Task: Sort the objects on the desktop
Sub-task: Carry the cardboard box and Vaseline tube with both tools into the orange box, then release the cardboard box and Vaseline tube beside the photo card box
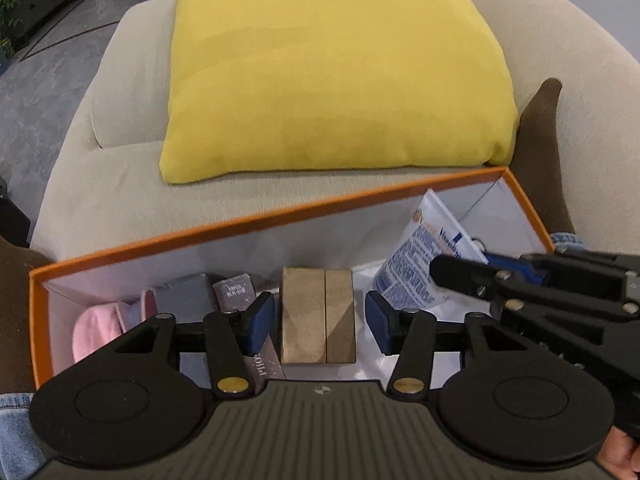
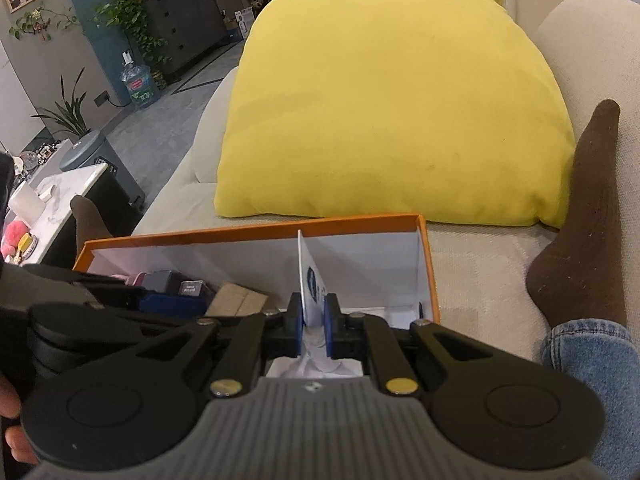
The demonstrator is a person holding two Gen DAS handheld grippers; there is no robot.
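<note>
An orange box (image 1: 256, 218) with white inside walls sits on the sofa between my legs; it also shows in the right wrist view (image 2: 430, 276). My left gripper (image 1: 320, 324) is open, its blue pads on either side of a tan wooden block (image 1: 318, 316), not touching it. My right gripper (image 2: 313, 326) is shut on a white and blue packet (image 2: 310, 280), held upright over the box's right half. The packet (image 1: 416, 264) and right gripper (image 1: 460, 270) also show in the left wrist view. A pink cloth (image 1: 100, 332), a grey box (image 1: 186, 296) and a dark carton (image 1: 236, 290) lie in the box's left part.
A yellow cushion (image 1: 328, 72) lies on the beige sofa (image 1: 120, 184) just behind the box. My brown-socked feet (image 2: 584, 216) flank the box. A white side table (image 2: 60, 200) with small items stands at far left.
</note>
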